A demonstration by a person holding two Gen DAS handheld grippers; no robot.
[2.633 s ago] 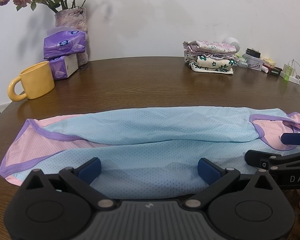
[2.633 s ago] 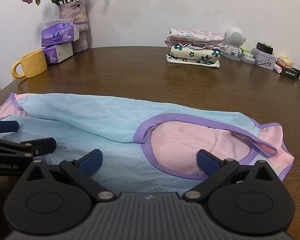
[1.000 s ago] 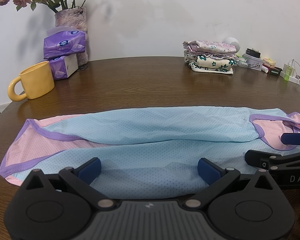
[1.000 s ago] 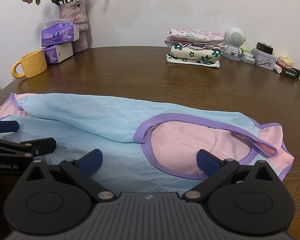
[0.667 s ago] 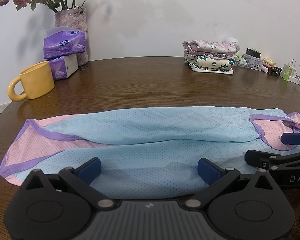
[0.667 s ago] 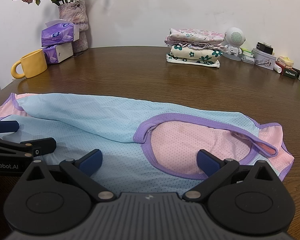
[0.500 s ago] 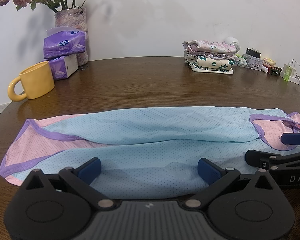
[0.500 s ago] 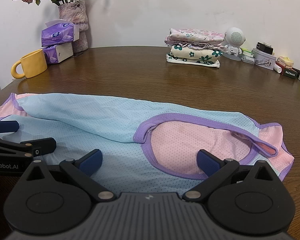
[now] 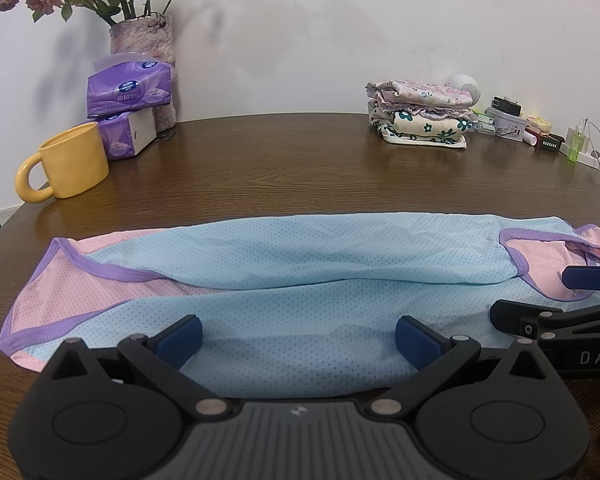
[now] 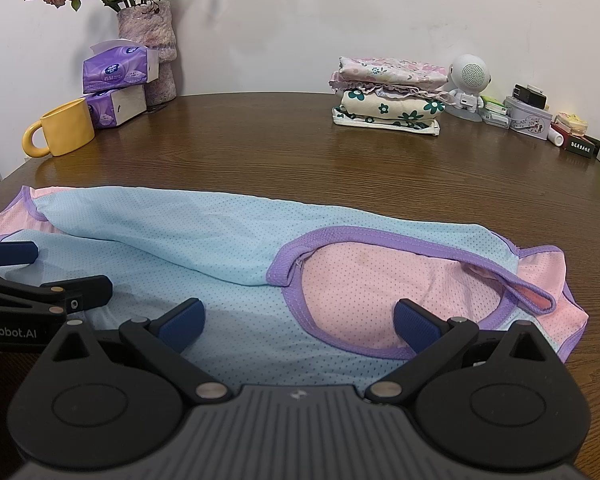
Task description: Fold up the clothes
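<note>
Fingers spread wide on both the left gripper and right gripper, holding nothing, poised over the near hem of the blue garment, likely to pinch it. Beyond them, bare surface; folded stack well apart.

Perforated mesh-cloth garment (matt, softly creased) lies on a glossy wood-grain table.
</note>
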